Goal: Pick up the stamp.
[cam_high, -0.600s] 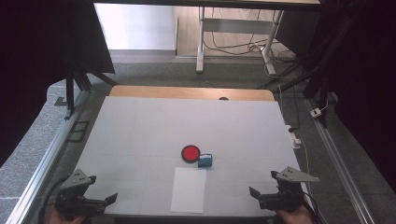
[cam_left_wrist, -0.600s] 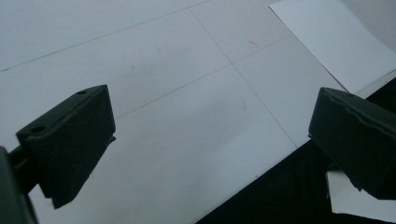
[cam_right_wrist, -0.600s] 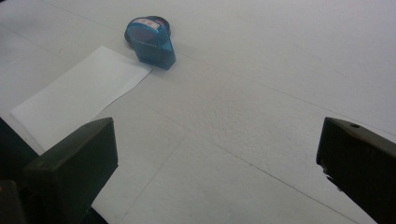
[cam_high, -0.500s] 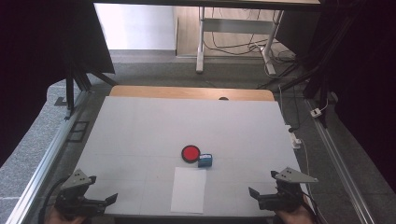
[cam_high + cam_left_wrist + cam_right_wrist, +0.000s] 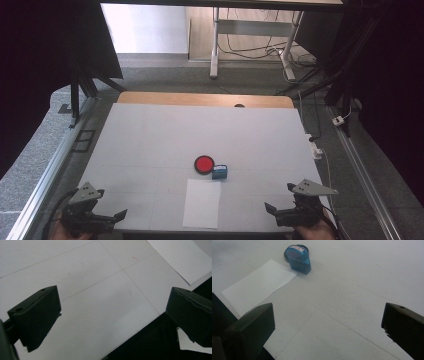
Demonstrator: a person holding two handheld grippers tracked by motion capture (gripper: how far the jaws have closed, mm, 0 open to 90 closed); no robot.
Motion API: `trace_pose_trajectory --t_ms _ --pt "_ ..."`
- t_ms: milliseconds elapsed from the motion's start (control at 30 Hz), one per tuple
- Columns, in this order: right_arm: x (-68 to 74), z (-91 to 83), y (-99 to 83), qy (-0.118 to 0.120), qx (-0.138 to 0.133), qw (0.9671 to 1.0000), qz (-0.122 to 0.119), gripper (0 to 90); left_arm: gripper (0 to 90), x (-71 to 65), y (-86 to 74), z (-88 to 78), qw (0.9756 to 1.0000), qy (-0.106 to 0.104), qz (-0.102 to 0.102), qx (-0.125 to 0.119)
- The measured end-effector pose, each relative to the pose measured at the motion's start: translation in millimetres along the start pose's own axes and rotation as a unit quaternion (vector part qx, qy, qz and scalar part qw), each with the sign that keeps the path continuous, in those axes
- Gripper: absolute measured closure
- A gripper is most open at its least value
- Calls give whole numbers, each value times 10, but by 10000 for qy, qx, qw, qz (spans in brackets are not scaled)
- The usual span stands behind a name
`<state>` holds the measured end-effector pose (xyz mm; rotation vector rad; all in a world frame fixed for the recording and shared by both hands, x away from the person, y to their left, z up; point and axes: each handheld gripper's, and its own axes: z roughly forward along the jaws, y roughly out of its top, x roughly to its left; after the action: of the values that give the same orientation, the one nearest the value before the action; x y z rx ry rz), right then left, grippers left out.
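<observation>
A round red ink pad in a black case [image 5: 204, 164] lies near the middle of the white table top [image 5: 150, 140]. Touching its right side is a small blue stamp [image 5: 219, 172] [image 5: 299, 258]. Just in front of them lies a white sheet of paper [image 5: 202, 203] [image 5: 258, 286] [image 5: 180, 258]. My left gripper [image 5: 107, 218] [image 5: 112, 315] rests at the table's front left corner, open, nothing between its jaws. My right gripper [image 5: 274, 210] [image 5: 329, 330] sits at the front right, open and empty, pointing toward the stamp.
A wooden strip [image 5: 205, 99] runs along the table's far edge. Aluminium rails [image 5: 50, 170] flank the table. A white power strip and cable [image 5: 316, 149] hang at the right edge. Desk legs and cables [image 5: 250, 45] stand on the floor behind.
</observation>
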<state>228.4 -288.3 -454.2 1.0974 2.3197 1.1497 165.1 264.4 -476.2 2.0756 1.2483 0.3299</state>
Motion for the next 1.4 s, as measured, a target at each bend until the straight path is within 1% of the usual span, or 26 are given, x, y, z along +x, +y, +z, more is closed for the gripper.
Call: trace_pose_trajectory --t_ms 133,200,333,433,533,700,800,900,1033,1067,1167,1200,1267,1400 --pt "1 -1 2 54 -7 10000 -37 0 0 2 0 1 10000 -9 -3 -3" --pt "1 0 3 117 -33 9999 -79 0 0 1 -1 -2 10000 -7 0 -5" --pt "7 -7 7 75 -69 9998 -180 0 0 -4 -5 -5 10000 22 12 -31" --pt "17 -11 30 100 -70 9996 -273 0 0 -8 -2 -5 10000 38 27 -11" --pt "43 -21 59 102 -137 9991 -387 0 0 -10 0 -3 10000 53 49 4" --pt "42 9 75 319 -130 9986 -409 0 0 -13 -1 -5 10000 60 52 -1" --pt "52 18 91 334 -133 9982 -479 0 0 -12 -3 -5 10000 60 43 -9" --pt "63 41 109 453 -153 9974 -537 0 0 -12 -4 -6 10000 48 30 -10" --pt "91 73 140 546 -133 9972 -487 3 0 -11 -4 -5 10000 42 28 -9" --pt "101 92 148 609 -166 9969 -477 5 0 -10 -4 -5 10000 39 23 -9" --pt "131 141 190 650 -90 9964 -542 12 0 -6 -5 -6 10000 29 5 -15" --pt "135 159 200 714 -105 9957 -573 12 0 -4 -6 -6 10000 26 9 -27" --pt "144 178 212 758 -150 9952 -598 12 0 -2 -7 -7 10000 38 6 -29" --pt "139 203 236 877 -221 9945 -524 7 0 10 -4 -5 10000 -34 -30 -11"
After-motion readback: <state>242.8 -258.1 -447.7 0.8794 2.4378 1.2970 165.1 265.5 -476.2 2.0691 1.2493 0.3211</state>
